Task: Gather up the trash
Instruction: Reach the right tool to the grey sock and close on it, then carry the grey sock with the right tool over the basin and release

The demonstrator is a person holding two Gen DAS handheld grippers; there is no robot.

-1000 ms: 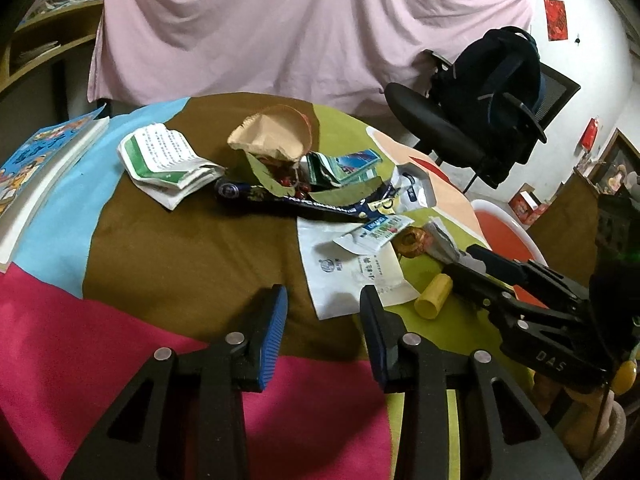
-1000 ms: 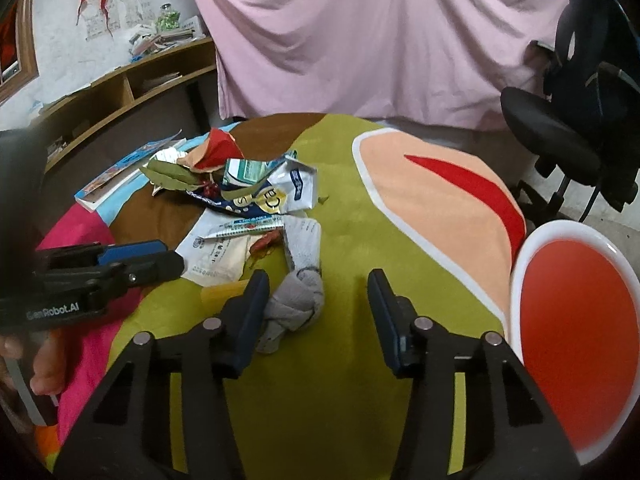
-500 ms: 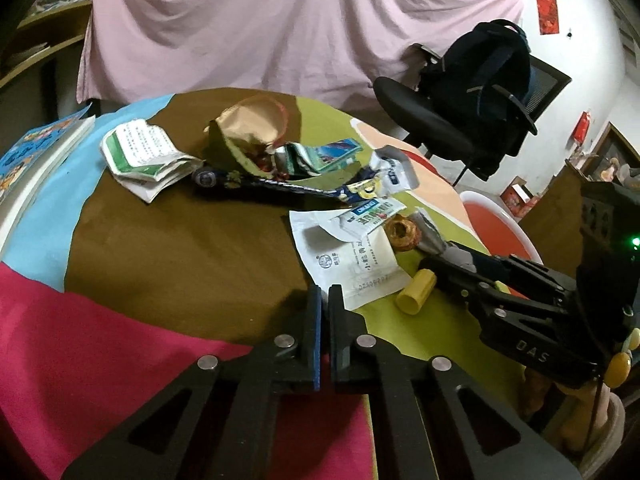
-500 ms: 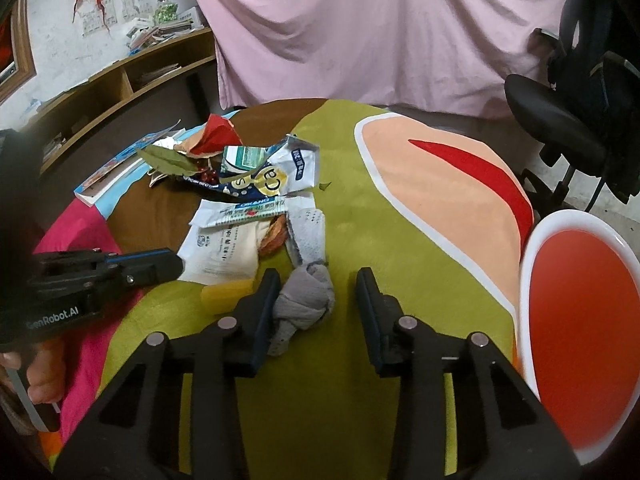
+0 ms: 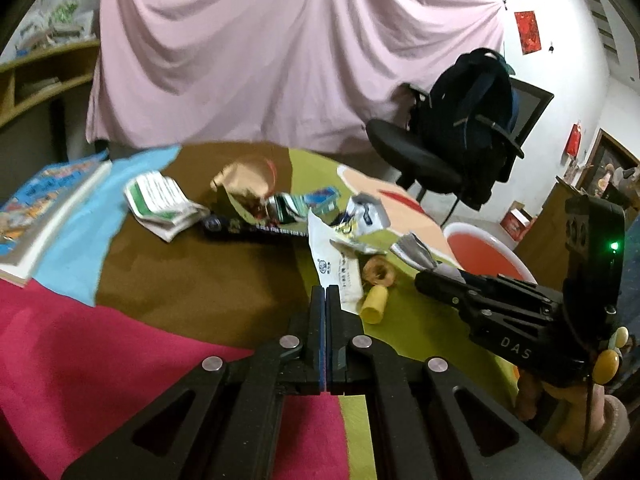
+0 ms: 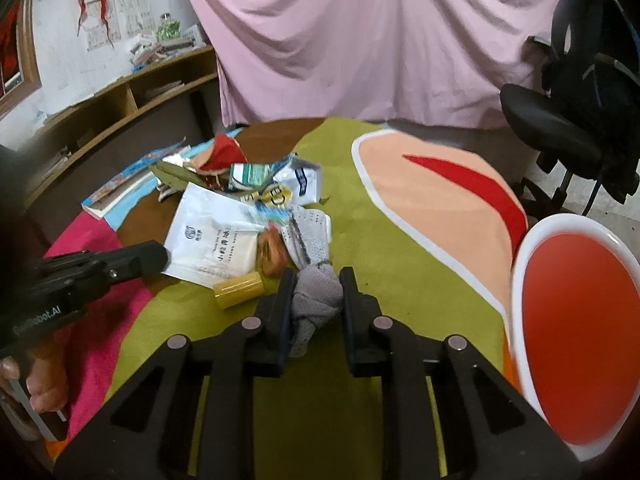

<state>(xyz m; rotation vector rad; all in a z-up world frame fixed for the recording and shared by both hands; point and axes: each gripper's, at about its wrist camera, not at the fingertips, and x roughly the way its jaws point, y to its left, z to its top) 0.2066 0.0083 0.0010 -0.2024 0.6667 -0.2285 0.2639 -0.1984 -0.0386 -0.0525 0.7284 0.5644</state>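
Note:
Trash lies on a round table with a multicoloured cloth (image 6: 400, 248). My left gripper (image 5: 326, 292) is shut, its tips pinching the near corner of a white printed packet (image 5: 336, 268), which tilts up off the cloth; the packet (image 6: 212, 240) also shows in the right wrist view. My right gripper (image 6: 316, 280) has a crumpled grey mesh cloth (image 6: 316, 300) between its jaws, which are closing with both pads against it. A yellow cylinder (image 6: 238, 290) lies just left of it. Several wrappers (image 5: 288, 208) are piled further back.
A red round tub with a white rim (image 6: 520, 268) stands off the table's right edge. A book (image 5: 44, 208) and a folded leaflet (image 5: 160, 204) lie at the left. An office chair with a dark backpack (image 5: 460, 140) stands behind, before a pink sheet.
My left jaws went from open to shut and moved forward to the white packet, whose near end now lifts. My right jaws narrowed around the grey cloth.

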